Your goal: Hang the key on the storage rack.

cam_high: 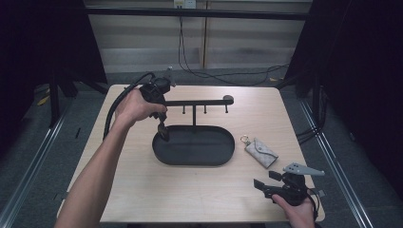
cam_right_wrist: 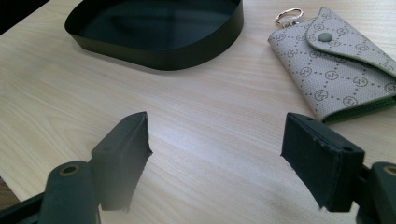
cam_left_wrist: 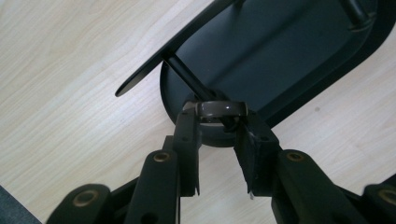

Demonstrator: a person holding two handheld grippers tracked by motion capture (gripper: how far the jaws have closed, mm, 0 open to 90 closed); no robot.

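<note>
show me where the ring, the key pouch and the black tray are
ring [cam_left_wrist: 220, 110], left gripper view, on its dark band between the jaw tips
key pouch [cam_right_wrist: 341, 70], right gripper view, on its patterned front
black tray [cam_high: 228, 153], high view, on its right rim

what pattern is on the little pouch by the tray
Pale grey pouch with a dotted diamond lattice and small round logos; clearest in the right gripper view.

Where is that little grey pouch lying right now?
The pouch lies flat on the table, right of the black tray, ahead of the right gripper.
</note>
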